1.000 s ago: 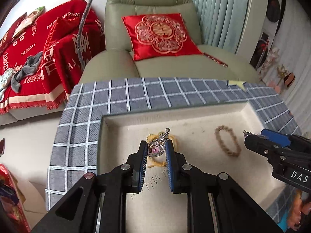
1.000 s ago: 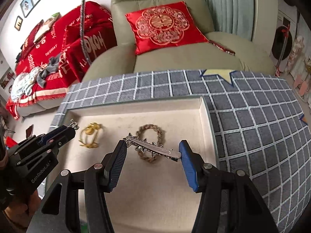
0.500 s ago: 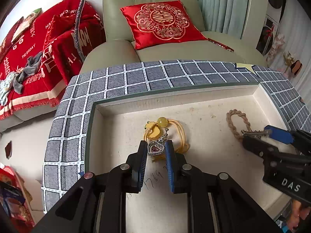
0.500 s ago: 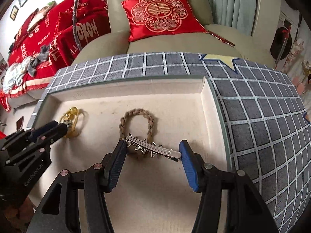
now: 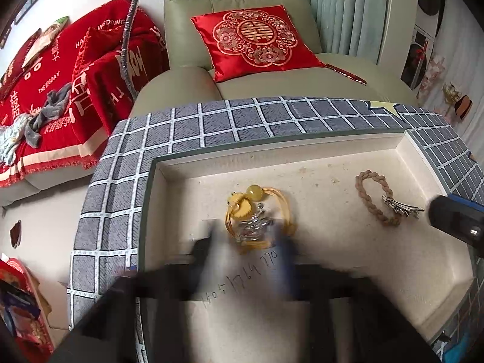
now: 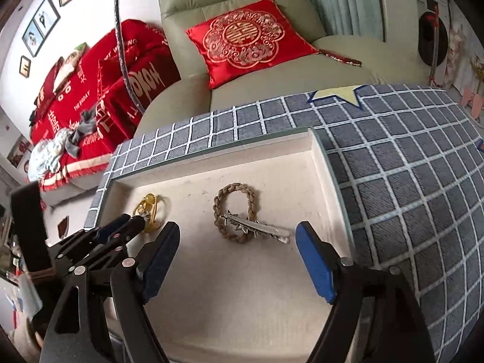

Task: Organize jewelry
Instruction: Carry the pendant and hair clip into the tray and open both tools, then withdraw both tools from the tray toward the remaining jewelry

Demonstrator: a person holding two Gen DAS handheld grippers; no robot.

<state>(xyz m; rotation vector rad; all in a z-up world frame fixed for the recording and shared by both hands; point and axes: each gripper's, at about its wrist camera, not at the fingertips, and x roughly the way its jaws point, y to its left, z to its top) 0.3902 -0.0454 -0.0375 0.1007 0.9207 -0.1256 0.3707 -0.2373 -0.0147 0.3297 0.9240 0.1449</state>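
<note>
Cream felt lines the shallow tray [image 6: 211, 272] where I am setting jewelry down, the tray resting on a grey grid-patterned cloth [image 6: 408, 181] in front of a green armchair [image 5: 242, 9].

My right claw [image 6: 236, 260] is spreading, blue pads clear on both sides of the silver star hair clip [image 6: 257, 227], which lies across the lower edge of the braided tan bracelet [image 6: 236, 211] near the tray's right wall. My left claw [image 5: 248, 254] is a blur in its own camera as its jaws open. Just ahead of them the silver heart pendant [image 5: 252, 227] sits on top of the yellow beaded cord [image 5: 260, 208], in the left half of the tray. Neither claw pinches anything.

My worry is tangling. The pendant rests on the cord's loops and the clip's star points overlap the braid, so I judge that a later pick of one piece could drag its neighbour along.

The pulling back is the other risk. Each claw is close to what it has released, and a pad brushing the clip or the pendant on the way out could slide it along the felt or hook the cord. The claws also stand near each other over the tray, so a careless sideways move could knock them together.
</note>
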